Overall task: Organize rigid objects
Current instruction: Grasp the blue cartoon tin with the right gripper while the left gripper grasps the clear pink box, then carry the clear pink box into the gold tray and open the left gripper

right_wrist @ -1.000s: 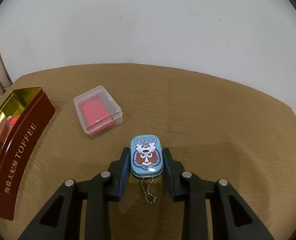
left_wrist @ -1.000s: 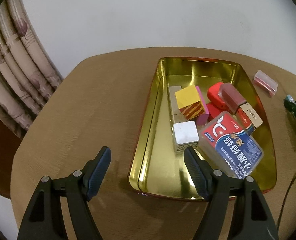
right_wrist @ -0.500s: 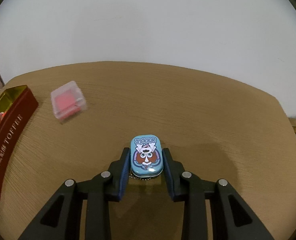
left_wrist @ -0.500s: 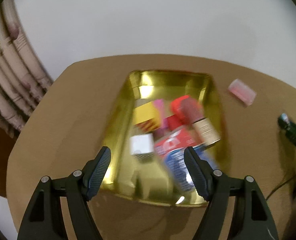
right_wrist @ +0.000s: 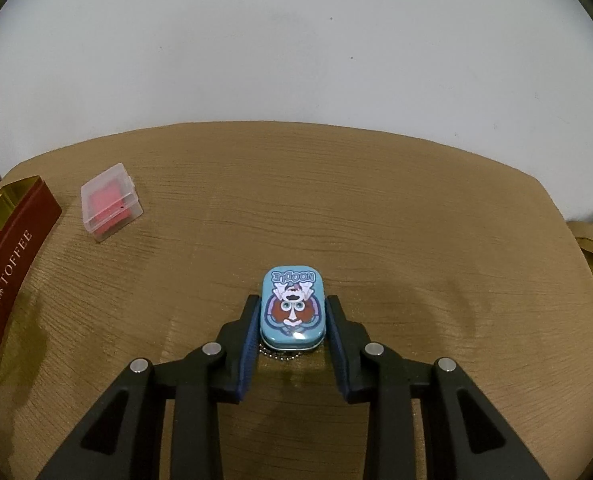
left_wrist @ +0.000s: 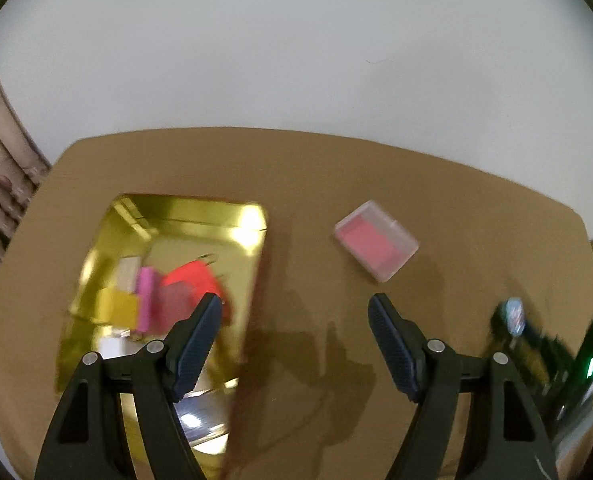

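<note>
Blue little tin point(right_wrist: 293, 307) with cartoon dog, bead chain; right tongs point(right_wrist: 292, 330) pinched it. Left tongs point(left_wrist: 294, 338) spread wide, held nothing.

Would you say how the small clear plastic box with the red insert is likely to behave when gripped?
The clear box looks rigid and probably light. Its smooth sides may slip between pads. Lying flat on the table, it seems unlikely to roll or tip.

In the left wrist view we find bare table point(left_wrist: 308, 184) between the gold tin point(left_wrist: 252, 256) at left and the clear box point(left_wrist: 376, 240) at upper right. In the right wrist view the tabletop lies open across the centre and right; only the box point(right_wrist: 110, 202) and the tin's red wall point(right_wrist: 12, 272) stand at left.
</note>
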`<state>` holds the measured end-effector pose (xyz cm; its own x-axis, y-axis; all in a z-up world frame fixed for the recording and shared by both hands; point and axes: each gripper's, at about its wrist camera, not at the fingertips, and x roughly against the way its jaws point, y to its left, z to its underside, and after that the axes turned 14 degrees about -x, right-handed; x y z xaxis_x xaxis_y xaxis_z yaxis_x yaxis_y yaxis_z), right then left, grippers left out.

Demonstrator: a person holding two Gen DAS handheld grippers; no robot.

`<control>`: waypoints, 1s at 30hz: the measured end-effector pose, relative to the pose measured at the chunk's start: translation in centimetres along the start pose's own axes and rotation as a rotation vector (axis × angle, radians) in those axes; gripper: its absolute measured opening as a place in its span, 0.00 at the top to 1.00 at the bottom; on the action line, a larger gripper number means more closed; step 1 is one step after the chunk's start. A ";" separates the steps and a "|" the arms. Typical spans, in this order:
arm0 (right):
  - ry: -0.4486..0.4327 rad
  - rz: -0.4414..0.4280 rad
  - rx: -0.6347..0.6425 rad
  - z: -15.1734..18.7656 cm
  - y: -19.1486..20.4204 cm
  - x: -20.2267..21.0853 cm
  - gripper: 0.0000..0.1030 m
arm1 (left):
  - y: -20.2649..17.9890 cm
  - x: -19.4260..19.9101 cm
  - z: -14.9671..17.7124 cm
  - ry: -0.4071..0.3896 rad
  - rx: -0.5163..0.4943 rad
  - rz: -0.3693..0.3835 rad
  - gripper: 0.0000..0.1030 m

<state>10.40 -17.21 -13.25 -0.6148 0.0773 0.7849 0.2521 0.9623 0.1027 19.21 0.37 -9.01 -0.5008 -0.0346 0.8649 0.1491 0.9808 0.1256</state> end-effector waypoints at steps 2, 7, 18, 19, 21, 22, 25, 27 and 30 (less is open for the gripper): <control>-0.001 0.001 0.001 0.0 -0.4 0.5 0.69 | -0.8 -1.3 -1.4 0.023 0.023 -0.001 0.29; -0.002 -0.004 -0.004 -0.6 -3.1 1.5 0.69 | -2.7 -5.1 -4.1 0.090 0.055 0.037 0.29; 0.003 -0.026 -0.017 -0.8 -5.5 1.0 0.69 | -2.9 -10.6 -6.4 0.196 0.238 0.097 0.30; 0.004 -0.030 -0.021 -0.9 -5.7 1.0 0.69 | -3.2 -11.2 -6.4 0.204 0.238 0.092 0.30; 0.005 -0.035 -0.026 -1.0 -5.9 1.1 0.69 | -3.3 -11.9 -6.1 0.208 0.241 0.082 0.31; 0.005 -0.035 -0.025 -1.0 -5.9 1.1 0.68 | -3.3 -12.2 -5.9 0.214 0.247 0.077 0.33; 0.005 -0.035 -0.026 -1.1 -6.2 1.1 0.68 | -3.3 -12.1 -5.9 0.181 0.232 0.038 0.45; 0.005 -0.037 -0.028 -1.1 -6.3 1.2 0.68 | -3.4 -12.0 -5.8 0.168 0.202 0.036 0.47; 0.005 -0.034 -0.025 -1.1 -6.4 1.3 0.68 | -3.4 -11.4 -4.9 0.139 0.159 0.039 0.48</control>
<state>8.83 -23.57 -12.19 -0.6197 0.0436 0.7836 0.2502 0.9573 0.1446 28.57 -3.51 -16.94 -0.3729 -0.0112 0.9278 0.0245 0.9995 0.0219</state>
